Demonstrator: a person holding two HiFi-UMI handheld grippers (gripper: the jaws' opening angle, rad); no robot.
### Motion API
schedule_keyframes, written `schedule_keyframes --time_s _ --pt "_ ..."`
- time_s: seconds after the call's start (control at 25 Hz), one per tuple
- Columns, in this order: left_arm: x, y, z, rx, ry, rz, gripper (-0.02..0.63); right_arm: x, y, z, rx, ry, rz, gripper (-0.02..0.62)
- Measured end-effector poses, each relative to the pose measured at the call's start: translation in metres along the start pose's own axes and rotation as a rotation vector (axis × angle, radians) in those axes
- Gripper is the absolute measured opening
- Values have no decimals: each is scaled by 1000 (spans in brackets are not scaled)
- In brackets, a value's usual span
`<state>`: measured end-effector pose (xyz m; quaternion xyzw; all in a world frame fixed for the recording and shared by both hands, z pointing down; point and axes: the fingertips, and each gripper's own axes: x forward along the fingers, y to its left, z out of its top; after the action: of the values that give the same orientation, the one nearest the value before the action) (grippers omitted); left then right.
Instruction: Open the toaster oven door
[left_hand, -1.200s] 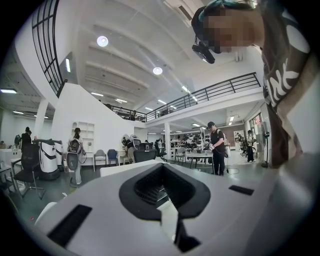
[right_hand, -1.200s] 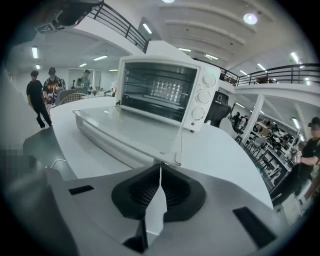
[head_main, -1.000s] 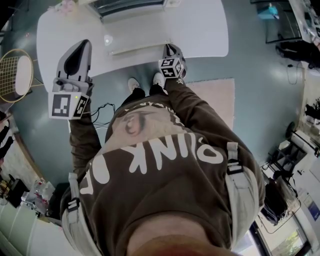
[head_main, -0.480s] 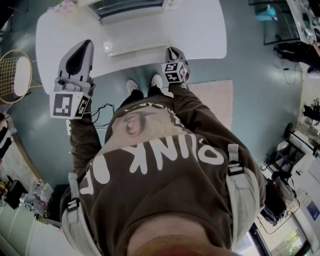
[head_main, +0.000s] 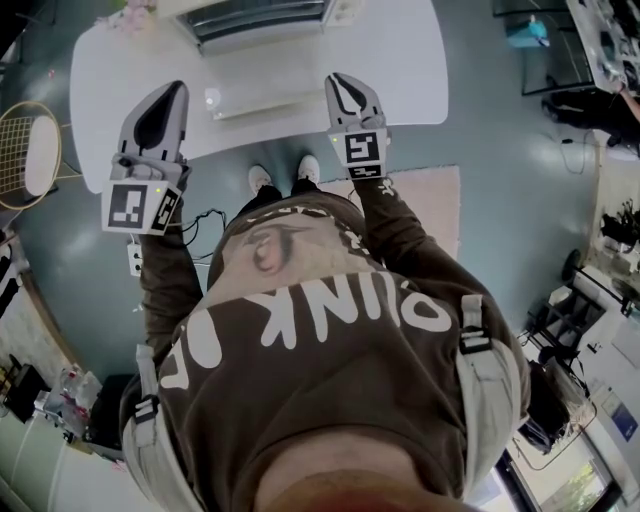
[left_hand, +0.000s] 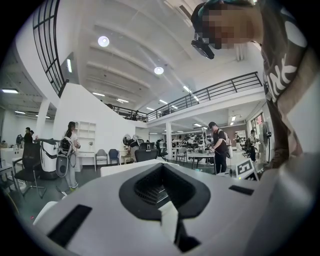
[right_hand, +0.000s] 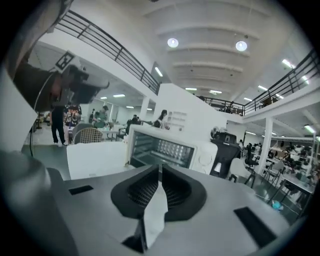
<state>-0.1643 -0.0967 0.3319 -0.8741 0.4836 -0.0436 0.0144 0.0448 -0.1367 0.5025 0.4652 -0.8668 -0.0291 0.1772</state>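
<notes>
The white toaster oven stands at the far edge of the white table. Its door lies folded down flat toward me, and the right gripper view shows the open oven with a rack inside. My right gripper hovers just right of the door, pointing at the oven, jaws a narrow crack apart with nothing between them. My left gripper is held over the table's left part, shut and empty; in its own view the left gripper faces the hall.
A round woven chair stands left of the table. A pink rug lies on the floor at the right, with my white shoes beside it. A power strip with a cable lies lower left. People and desks fill the hall.
My right gripper has lifted from the table's near edge by the door's right corner and swung up, so its fingers now point at the oven. The left gripper has stayed put.
</notes>
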Motion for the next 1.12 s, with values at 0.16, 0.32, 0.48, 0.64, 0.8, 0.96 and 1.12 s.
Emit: schedule_keyframes --time_s 0.16,0.32,0.48,0.64,0.8,0.96,1.12 --pt "4 -1 1 -1 -6 0 3 -1 2 66 11 -112 42 34" --pt "8 -1 2 -1 -5 -1 3 -4 6 115 16 -170 100 34" --pt "10 0 4 2 -7 1 3 -8 11 151 11 -234 151 31" --pt "11 1 6 6 -12 6 3 -7 11 166 8 -254 173 11" --pt "13 1 7 7 -14 6 3 -6 12 170 -10 -256 186 9" --pt "15 0 7 5 -12 4 3 -5 14 171 -14 -248 204 9" --pt "16 -1 8 5 -12 1 3 -4 14 171 -18 -243 215 8"
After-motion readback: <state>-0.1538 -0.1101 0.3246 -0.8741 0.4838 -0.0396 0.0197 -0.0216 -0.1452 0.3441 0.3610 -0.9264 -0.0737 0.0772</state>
